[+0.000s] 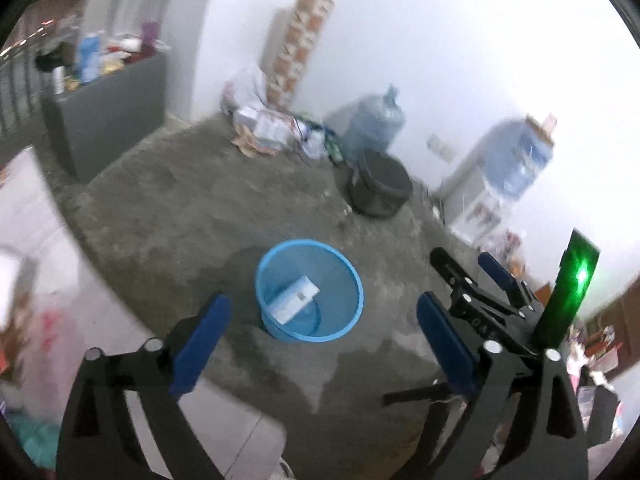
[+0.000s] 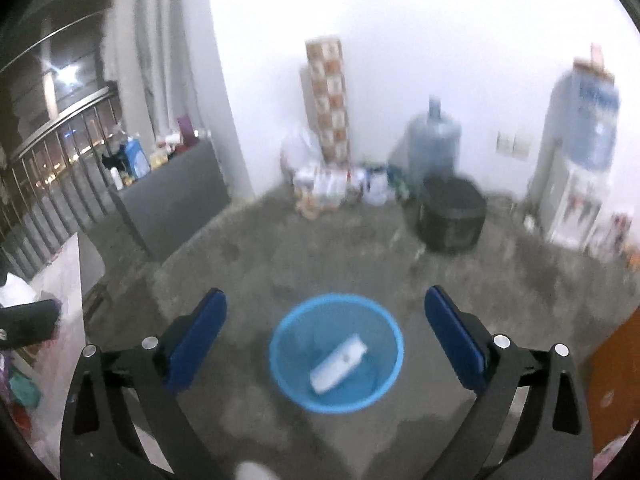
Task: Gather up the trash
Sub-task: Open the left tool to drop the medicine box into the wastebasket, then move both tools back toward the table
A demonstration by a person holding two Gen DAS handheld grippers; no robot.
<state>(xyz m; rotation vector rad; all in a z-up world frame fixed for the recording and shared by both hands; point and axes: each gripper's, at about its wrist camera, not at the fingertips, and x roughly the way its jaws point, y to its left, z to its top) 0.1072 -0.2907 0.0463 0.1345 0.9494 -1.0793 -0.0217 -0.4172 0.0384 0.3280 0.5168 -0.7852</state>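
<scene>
A blue mesh waste bin (image 1: pixel 347 280) stands on the concrete floor; it also shows in the right wrist view (image 2: pixel 292 380). A white box-like piece of trash (image 1: pixel 295 299) lies inside it, seen again in the right wrist view (image 2: pixel 338 362). My left gripper (image 1: pixel 320 320) is open and empty above the bin. My right gripper (image 2: pixel 325 320) is open and empty above the bin too. The right gripper (image 1: pixel 476 276) also shows in the left wrist view, to the right of the bin, with a green light on it.
A black round bin (image 1: pixel 380 188) stands behind the blue one. Two large water bottles (image 1: pixel 376 122), a dispenser (image 2: pixel 572 200), stacked cartons (image 2: pixel 326 100) and litter (image 1: pixel 272 130) line the back wall. A grey cabinet (image 1: pixel 108 112) stands at left.
</scene>
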